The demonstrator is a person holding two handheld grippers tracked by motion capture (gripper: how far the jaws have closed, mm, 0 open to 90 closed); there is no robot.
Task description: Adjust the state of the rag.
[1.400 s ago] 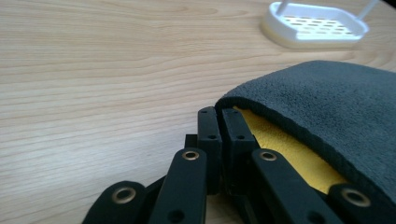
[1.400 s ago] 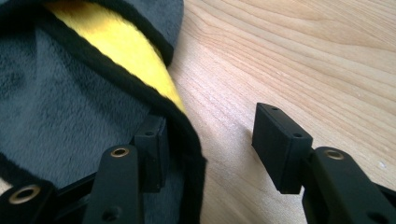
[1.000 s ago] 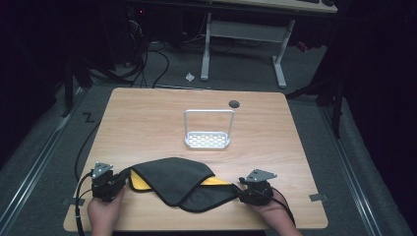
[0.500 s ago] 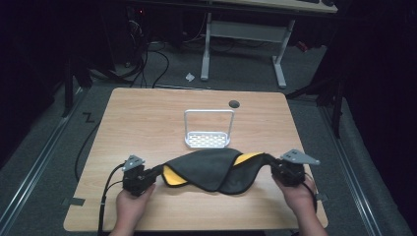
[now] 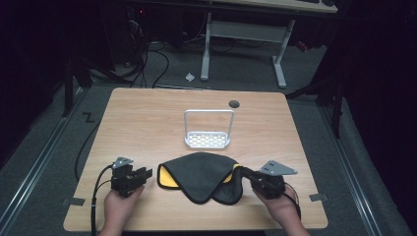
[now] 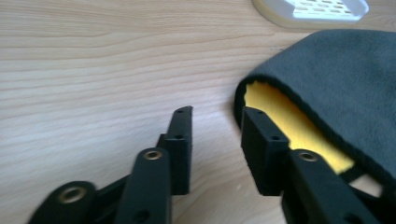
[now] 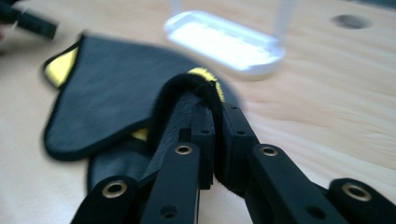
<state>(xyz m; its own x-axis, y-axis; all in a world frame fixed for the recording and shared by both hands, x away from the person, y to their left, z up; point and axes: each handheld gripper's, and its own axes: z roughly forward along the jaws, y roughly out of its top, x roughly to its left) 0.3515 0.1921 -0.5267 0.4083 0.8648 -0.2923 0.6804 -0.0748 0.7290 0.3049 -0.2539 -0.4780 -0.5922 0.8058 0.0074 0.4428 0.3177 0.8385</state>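
A dark grey cloth (image 5: 199, 172) with a yellow underside lies folded on the wooden table (image 5: 147, 118) near its front edge. My left gripper (image 5: 146, 173) stands just left of the cloth. Its jaws have just been opening, and in the left gripper view the left gripper (image 6: 217, 116) is open with nothing between the jaws. The cloth's yellow-lined edge (image 6: 285, 116) lies beside one jaw. My right gripper (image 5: 246, 176) is at the cloth's right end. In the right gripper view the right gripper (image 7: 215, 112) is shut on a raised fold of the cloth (image 7: 112, 93).
A white perforated rack with a wire handle (image 5: 207, 138) stands behind the cloth at the table's middle. A round hole (image 5: 234, 103) sits in the tabletop farther back. Cables trail off the table's front left. Dark floor and desk legs lie beyond.
Half a second ago both grippers held the cloth stretched between them. Now the left one has let go and drawn left, and the cloth has settled on the table with the right still gripping.
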